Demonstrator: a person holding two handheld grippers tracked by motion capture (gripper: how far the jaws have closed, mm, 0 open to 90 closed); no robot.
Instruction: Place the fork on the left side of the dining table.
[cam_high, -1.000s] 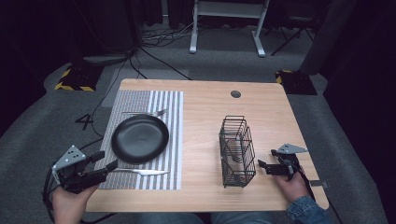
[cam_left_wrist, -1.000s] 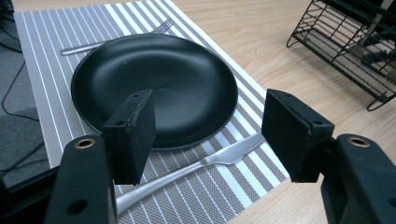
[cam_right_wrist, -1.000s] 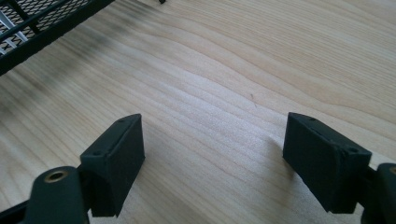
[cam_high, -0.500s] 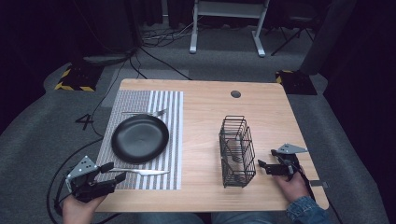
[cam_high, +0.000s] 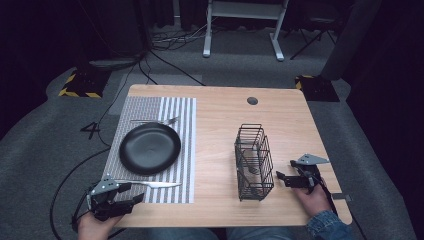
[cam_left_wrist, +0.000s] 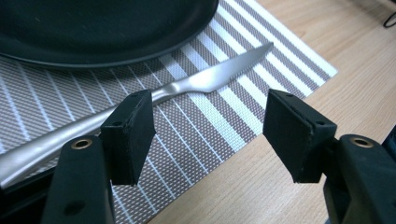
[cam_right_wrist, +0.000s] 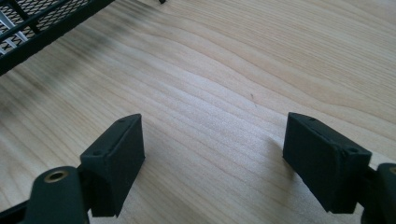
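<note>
At lower left, the left gripper (cam_high: 131, 194) has pulled back from the knife (cam_high: 150, 184), fingers (cam_left_wrist: 128, 135) released; the knife lies on the striped placemat (cam_high: 186, 150) below the black plate (cam_high: 149, 148), apparently placed. The right gripper (cam_high: 282, 179), fingers spread, rests beside the wire basket (cam_high: 253, 161).

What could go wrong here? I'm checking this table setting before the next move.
The left hand-held gripper is open just beside the knife, so a careless sweep could knock it askew on the striped placemat or against the black plate. The right hand-held gripper, open near the wire caddy, could nudge it.
</note>
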